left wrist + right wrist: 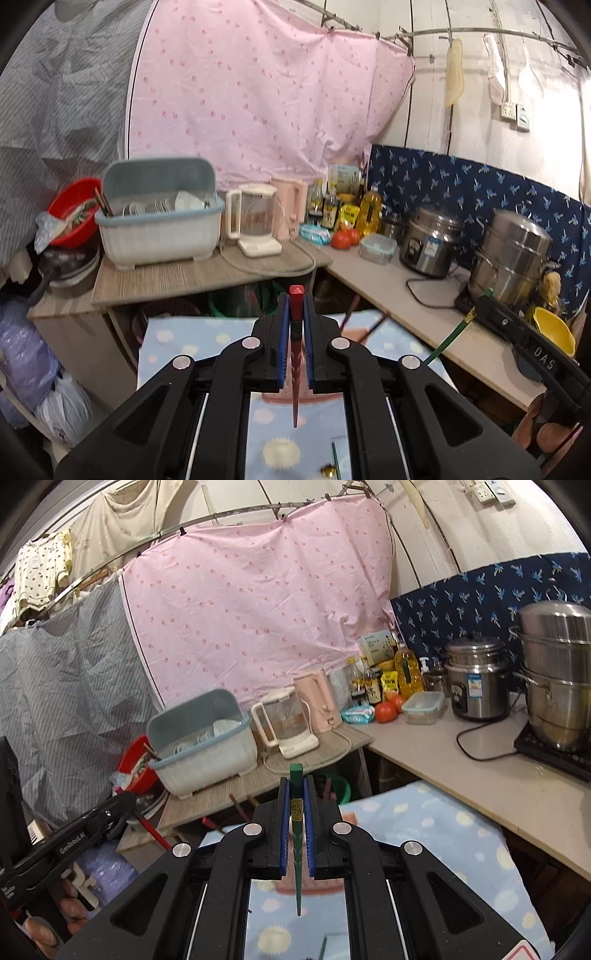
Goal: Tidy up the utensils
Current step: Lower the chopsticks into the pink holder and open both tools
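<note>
above the blanket [177,343], jaws clamp red chopstick [296,314] and green chopstick [296,805].

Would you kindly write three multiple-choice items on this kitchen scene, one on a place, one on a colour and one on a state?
1. Where does the glass kettle stand?
A. between the dish bin and the pink kettle
B. on the blue blanket
C. beside the steel steamer pot

2. What colour is the chopstick in the right gripper?
A. red
B. green
C. yellow

3. How is the left gripper?
A. wide open, holding nothing
B. shut on the red chopstick
C. resting on the counter

Answers:
1. A, since the dish bin and the pink kettle flank it.
2. B, as the green chopstick sits between its fingers.
3. B, as the red chopstick is clamped there.
</note>
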